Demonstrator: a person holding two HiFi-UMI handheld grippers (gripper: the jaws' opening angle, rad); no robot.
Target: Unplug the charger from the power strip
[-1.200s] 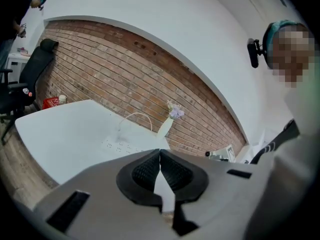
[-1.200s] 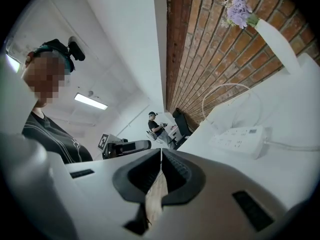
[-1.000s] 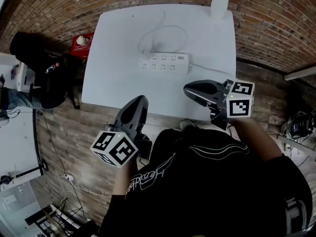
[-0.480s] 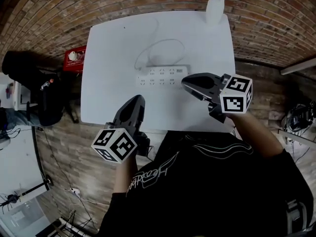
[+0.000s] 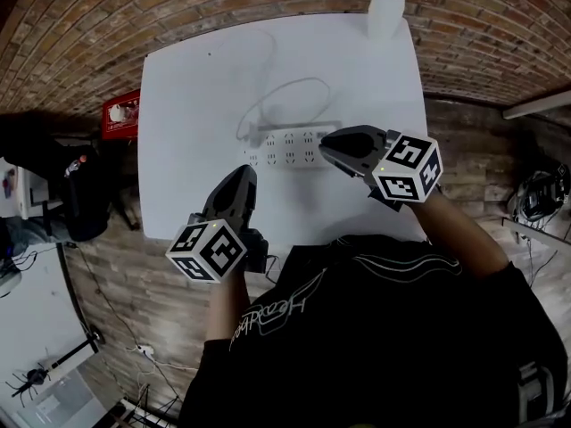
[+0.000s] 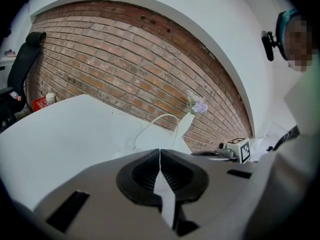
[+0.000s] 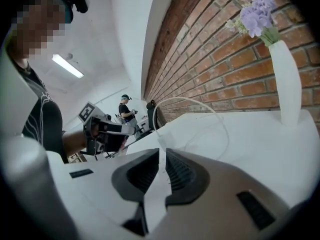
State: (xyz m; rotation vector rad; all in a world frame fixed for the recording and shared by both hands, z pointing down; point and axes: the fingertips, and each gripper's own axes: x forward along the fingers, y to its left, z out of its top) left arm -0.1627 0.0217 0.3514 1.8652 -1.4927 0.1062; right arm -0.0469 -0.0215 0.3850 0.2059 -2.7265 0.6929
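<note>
A white table (image 5: 196,87) stands against a brick wall, seen from above. On it lies a white power strip (image 5: 284,146); its right end is hidden under the right gripper (image 5: 326,144). The charger (image 7: 165,136) is white on white and hard to make out from above. The right gripper view shows it as a small block just beyond that gripper's tips, not between them. Its cable (image 5: 281,92) loops toward the wall. A white vase (image 5: 386,16) is cut off at the top edge. Both grippers' fingers are pressed together on nothing. The left gripper (image 5: 239,175) hovers near the table's front edge, apart from the strip.
</note>
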